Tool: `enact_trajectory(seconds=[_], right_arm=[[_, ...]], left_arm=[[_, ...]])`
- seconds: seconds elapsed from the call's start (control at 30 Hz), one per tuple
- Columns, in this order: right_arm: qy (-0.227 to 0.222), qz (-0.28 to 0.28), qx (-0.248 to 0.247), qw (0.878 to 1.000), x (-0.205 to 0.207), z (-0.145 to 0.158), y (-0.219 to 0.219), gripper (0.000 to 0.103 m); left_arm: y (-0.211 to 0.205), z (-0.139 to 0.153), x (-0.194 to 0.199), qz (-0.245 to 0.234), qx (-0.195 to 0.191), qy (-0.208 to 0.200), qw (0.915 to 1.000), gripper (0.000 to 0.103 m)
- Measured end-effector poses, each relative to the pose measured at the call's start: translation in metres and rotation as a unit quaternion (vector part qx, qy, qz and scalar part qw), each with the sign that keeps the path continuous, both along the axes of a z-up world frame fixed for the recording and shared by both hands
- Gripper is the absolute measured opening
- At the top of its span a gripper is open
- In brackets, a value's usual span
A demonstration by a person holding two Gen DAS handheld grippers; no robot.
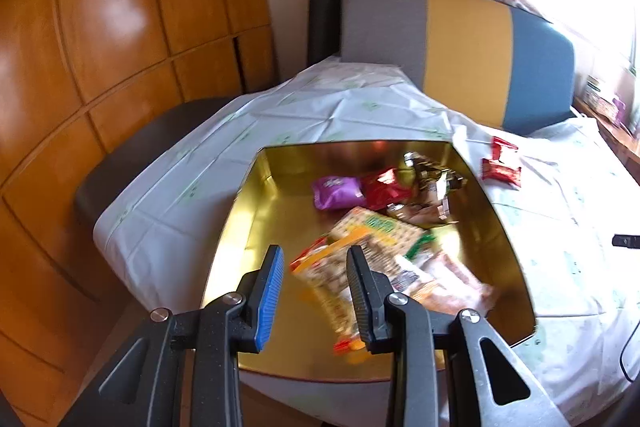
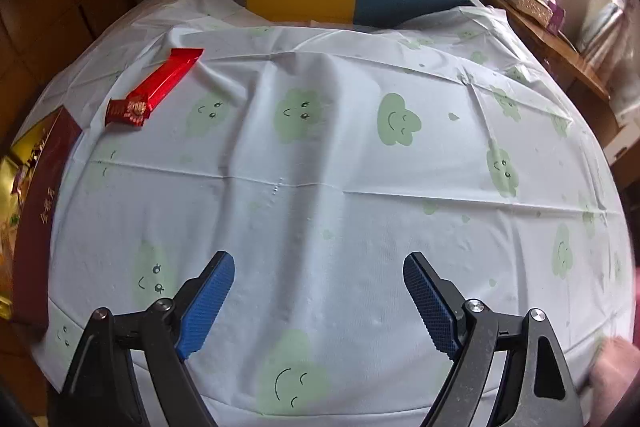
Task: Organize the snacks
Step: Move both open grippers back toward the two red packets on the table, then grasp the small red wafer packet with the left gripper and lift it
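Observation:
A gold tin box (image 1: 256, 211) sits on the table and holds several snack packets: a purple one (image 1: 336, 189), a red one (image 1: 386, 187), a cracker pack (image 1: 384, 227). My left gripper (image 1: 314, 267) hangs over the box, open and empty, with a blurred orange snack pack (image 1: 320, 259) under its jaws. Two red wrapped snacks (image 1: 502, 163) lie on the cloth right of the box. My right gripper (image 2: 318, 275) is wide open and empty above the cloth. A red snack bar (image 2: 154, 89) lies at the far left; the box's dark red wall (image 2: 40, 211) shows at the left edge.
The table wears a white cloth with green smiley clouds (image 2: 396, 121). A grey, yellow and blue chair back (image 1: 460, 55) stands behind it. Wooden cabinets (image 1: 100, 39) are on the left, a wooden shelf with clutter (image 2: 536, 7) on the right. A black cable (image 1: 626, 241) lies at the right.

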State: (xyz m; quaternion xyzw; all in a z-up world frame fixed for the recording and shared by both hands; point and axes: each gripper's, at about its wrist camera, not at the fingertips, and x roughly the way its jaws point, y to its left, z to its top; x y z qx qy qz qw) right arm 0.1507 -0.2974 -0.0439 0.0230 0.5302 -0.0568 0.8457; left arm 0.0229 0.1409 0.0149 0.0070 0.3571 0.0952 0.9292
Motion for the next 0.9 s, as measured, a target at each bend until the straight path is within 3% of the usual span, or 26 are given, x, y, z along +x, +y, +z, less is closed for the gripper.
enact_trajectory(seconds=[0.13,0.33,0.43,0.63,0.9], right_arm=[[-0.008,-0.014,0.013,1.000,0.000,0.005,-0.002,0.087],[-0.028,-0.017,0.028,0.999,-0.001,0.016,-0.003,0.088],[-0.038,-0.019,0.032,0.999,-0.002,0.021,-0.004,0.089],[-0.046,-0.018,0.044,0.998,-0.004,0.028,-0.004,0.090],[-0.062,-0.011,0.058,0.996,-0.009,0.036,-0.002,0.092]], left_arm=[[-0.021,0.012,0.010,-0.024,0.011,-0.003,0.9996,0.033],[-0.053,0.029,0.040,-0.072,-0.020,0.020,0.9970,0.033],[-0.072,0.033,0.057,-0.109,-0.042,0.042,0.9923,0.033],[-0.120,0.035,0.089,-0.188,-0.045,0.078,0.9779,0.033],[-0.163,0.023,0.145,-0.224,-0.028,0.109,0.9681,0.033]])
